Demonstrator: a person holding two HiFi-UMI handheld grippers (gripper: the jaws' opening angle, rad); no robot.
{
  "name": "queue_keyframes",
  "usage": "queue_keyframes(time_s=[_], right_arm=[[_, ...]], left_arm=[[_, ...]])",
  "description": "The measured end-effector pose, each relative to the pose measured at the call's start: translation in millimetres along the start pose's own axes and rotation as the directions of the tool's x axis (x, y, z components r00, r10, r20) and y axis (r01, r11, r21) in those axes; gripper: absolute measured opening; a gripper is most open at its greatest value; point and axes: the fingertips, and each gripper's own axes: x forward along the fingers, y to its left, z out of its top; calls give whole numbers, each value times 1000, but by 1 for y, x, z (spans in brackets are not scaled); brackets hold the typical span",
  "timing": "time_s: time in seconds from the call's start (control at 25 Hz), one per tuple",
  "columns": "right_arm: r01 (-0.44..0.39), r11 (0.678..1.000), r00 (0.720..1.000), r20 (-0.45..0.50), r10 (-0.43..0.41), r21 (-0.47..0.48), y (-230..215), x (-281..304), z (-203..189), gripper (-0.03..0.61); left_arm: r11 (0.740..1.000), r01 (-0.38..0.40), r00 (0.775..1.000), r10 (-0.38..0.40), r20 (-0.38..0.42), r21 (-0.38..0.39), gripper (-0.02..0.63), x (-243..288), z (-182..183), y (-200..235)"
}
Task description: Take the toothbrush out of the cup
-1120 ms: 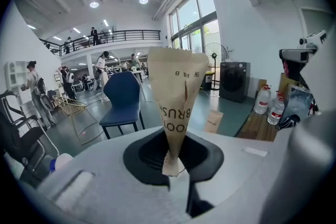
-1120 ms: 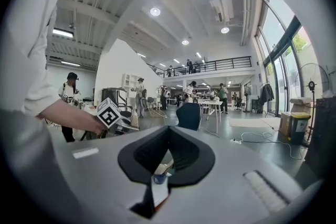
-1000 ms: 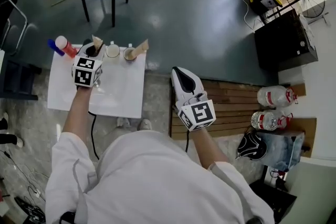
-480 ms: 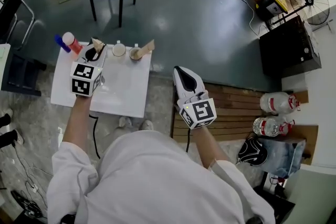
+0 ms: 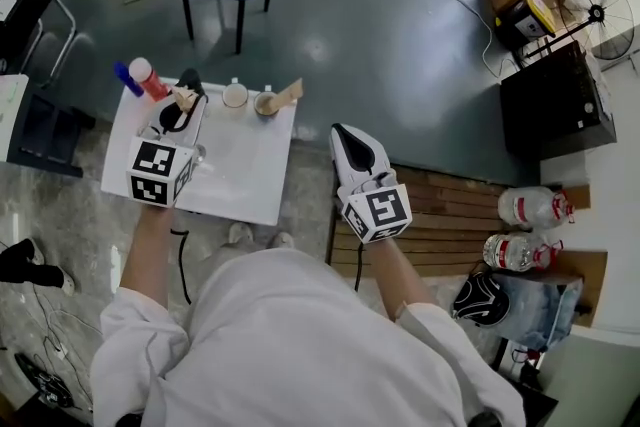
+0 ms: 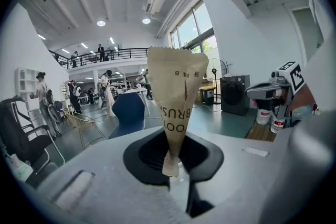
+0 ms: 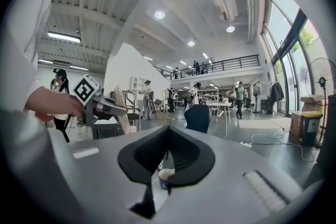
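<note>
The left gripper (image 5: 186,101) was clamped on the lower end of a paper-wrapped toothbrush (image 6: 176,97). It held the toothbrush upright over the white table (image 5: 240,177), just left of a white cup (image 5: 235,95) and a second cup (image 5: 265,103) containing another wrapped brush (image 5: 290,92). To the right, beyond the table, the right gripper (image 5: 352,137) had its jaws together, gripping nothing.

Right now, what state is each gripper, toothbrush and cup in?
Left gripper: shut on the wrapped toothbrush.
Wrapped toothbrush: upright, lower end free of any cup.
Right gripper: shut, empty.
Left cup: upright, nothing sticking out.
Right cup: upright, second wrapped toothbrush leaning in it.
</note>
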Motion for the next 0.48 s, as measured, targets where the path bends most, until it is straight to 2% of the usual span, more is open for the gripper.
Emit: queue_keyframes(time_s=[0.48], right_arm=[[-36,999,999,3,36,-6,10,10,1,3]], left_arm=[[1000,-25,997,25,66,1,34,-39,19,-6]])
